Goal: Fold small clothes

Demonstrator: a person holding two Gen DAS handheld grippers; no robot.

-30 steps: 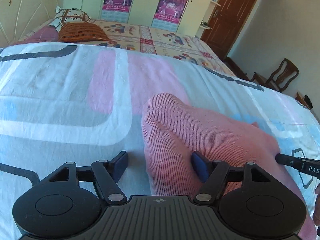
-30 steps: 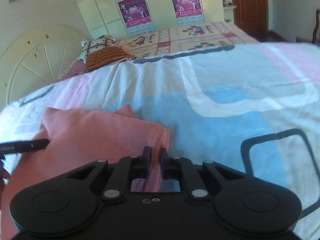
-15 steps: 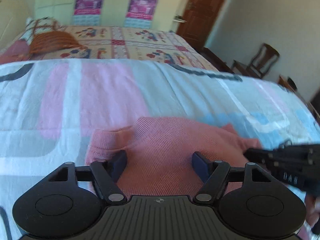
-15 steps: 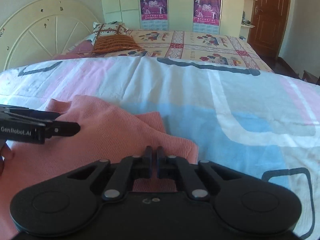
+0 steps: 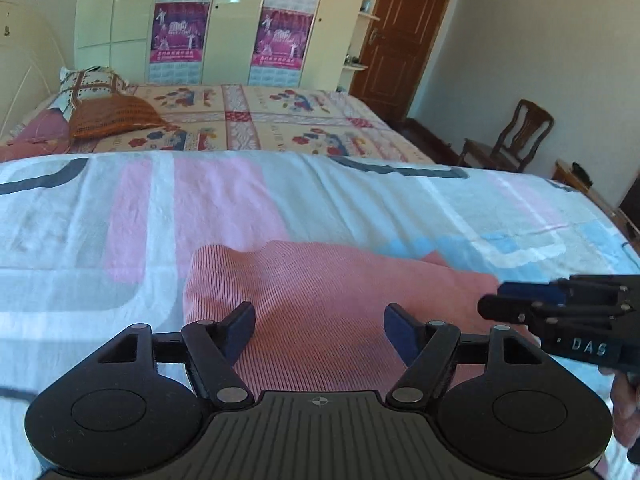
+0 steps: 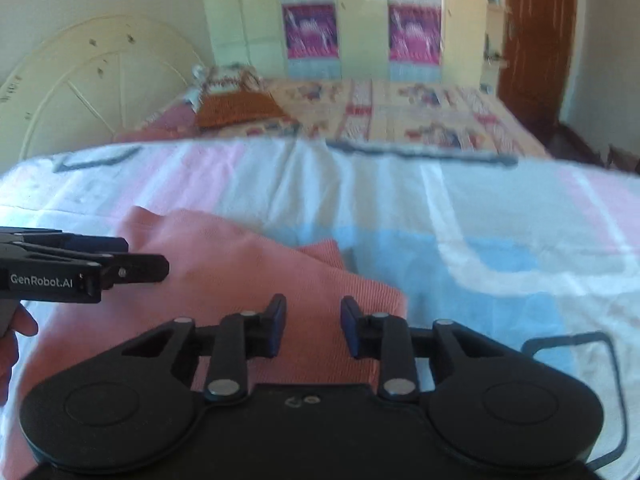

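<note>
A: Pink garment (image 5: 340,300) where?

B: On the near bed, lying on the pastel bedspread (image 5: 120,216) with its pink, blue and white blocks. Ribbed knit, bunched, folded over itself, one rounded edge toward the left side of the left wrist view.

A: Left gripper (image 5: 319,330)?

B: Jaws well apart, over the garment. Cloth shows in the gap, but the blue pads do not pinch it. Holding nothing.

A: Right gripper (image 6: 313,326)?

B: Jaws have just been opening; now a modest gap. Pink cloth lies under and between them, near the garment's right corner. No clamp on it that I can see, though that view is smeared, so whether a pad brushes the fabric I can't say.

A: Grippers relative to each other?

B: Side by side over the same garment, left one at its left part, right one at its right edge. Each shows in the other's view.

A: Anything else?

B: Second bed with a patterned quilt (image 5: 280,120) behind, orange cushion (image 5: 112,120) on it, wardrobe with posters (image 5: 180,36), brown door (image 5: 404,40), wooden chair (image 5: 516,136) by the wall.
</note>
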